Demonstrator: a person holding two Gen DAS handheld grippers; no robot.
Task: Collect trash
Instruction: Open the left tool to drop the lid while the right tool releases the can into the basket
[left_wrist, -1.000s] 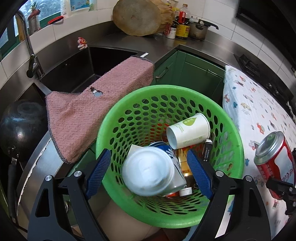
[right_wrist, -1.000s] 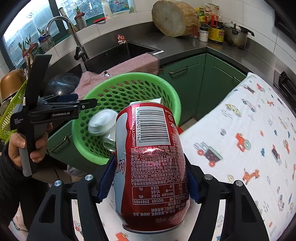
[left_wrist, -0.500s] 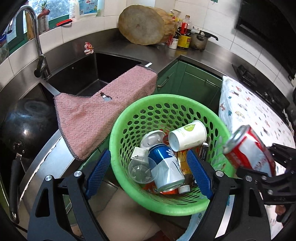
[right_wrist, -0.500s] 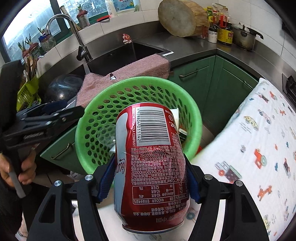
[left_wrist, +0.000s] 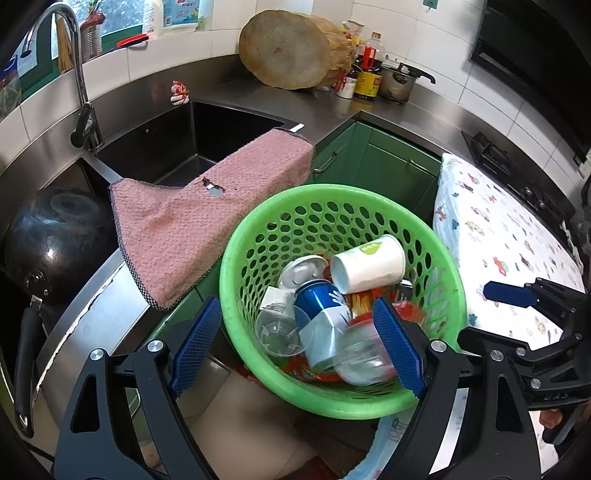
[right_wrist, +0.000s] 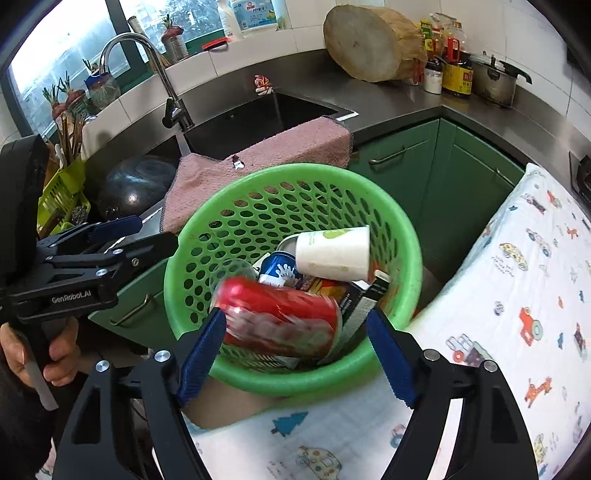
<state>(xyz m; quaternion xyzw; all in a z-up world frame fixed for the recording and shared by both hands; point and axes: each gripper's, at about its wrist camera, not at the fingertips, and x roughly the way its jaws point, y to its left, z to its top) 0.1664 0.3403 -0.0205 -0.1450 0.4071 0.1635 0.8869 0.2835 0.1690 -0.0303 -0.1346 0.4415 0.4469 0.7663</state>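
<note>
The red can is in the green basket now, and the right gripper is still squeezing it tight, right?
Not quite. The red can is in the green basket, but the right gripper is not squeezing it. The right wrist view shows its jaws spread wide apart, with the blurred can lying loose on the other trash between and beyond them. It has been let go.

Red can (right_wrist: 280, 323) blurred, on its side inside the green basket (right_wrist: 410, 236), atop blue can (right_wrist: 279, 267), white cup (right_wrist: 332, 253), cartons
</note>
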